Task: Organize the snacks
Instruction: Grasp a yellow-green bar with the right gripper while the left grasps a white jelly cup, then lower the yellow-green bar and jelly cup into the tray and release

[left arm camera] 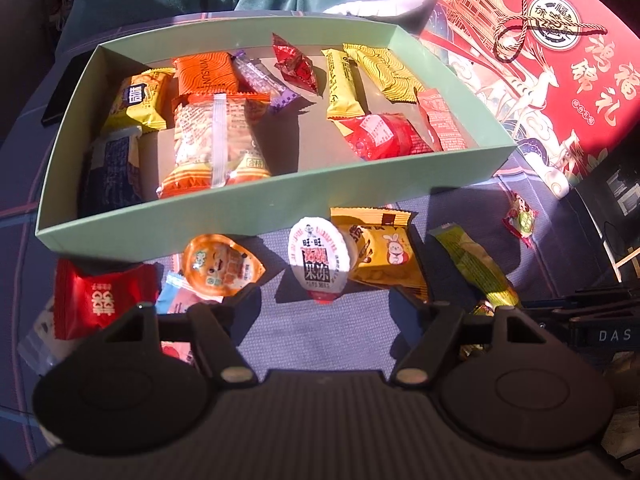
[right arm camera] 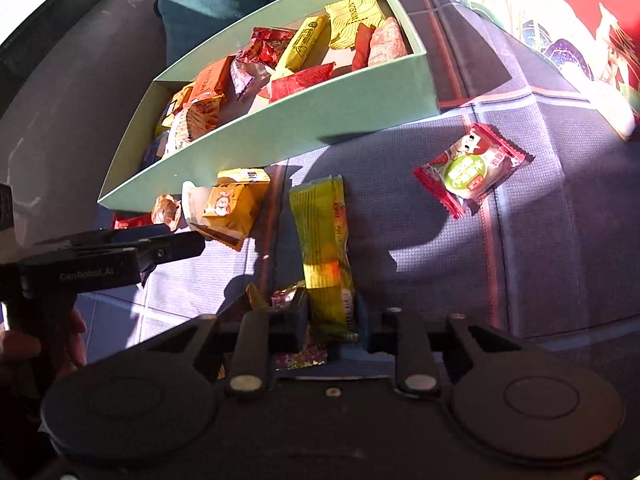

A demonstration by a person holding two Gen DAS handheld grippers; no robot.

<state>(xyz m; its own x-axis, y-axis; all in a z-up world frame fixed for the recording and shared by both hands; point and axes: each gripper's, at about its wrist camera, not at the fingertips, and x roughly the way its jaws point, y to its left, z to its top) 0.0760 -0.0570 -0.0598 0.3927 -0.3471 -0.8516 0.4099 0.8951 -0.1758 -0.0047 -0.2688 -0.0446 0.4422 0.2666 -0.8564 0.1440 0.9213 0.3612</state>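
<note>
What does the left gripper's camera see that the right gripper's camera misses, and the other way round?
Only the left wrist view shows the white-lidded jelly cup between the open left gripper fingers, untouched. Only the right wrist view shows the right gripper closed on the long yellow-green packet's near end. Both show the green box of snacks and the yellow rabbit packet.

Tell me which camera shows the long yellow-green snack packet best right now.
The right wrist view: the yellow-green packet runs up the middle, its near end between the right gripper jaws. The left wrist view catches it only at the right, foreshortened, its lower end hidden behind the left gripper.
</note>
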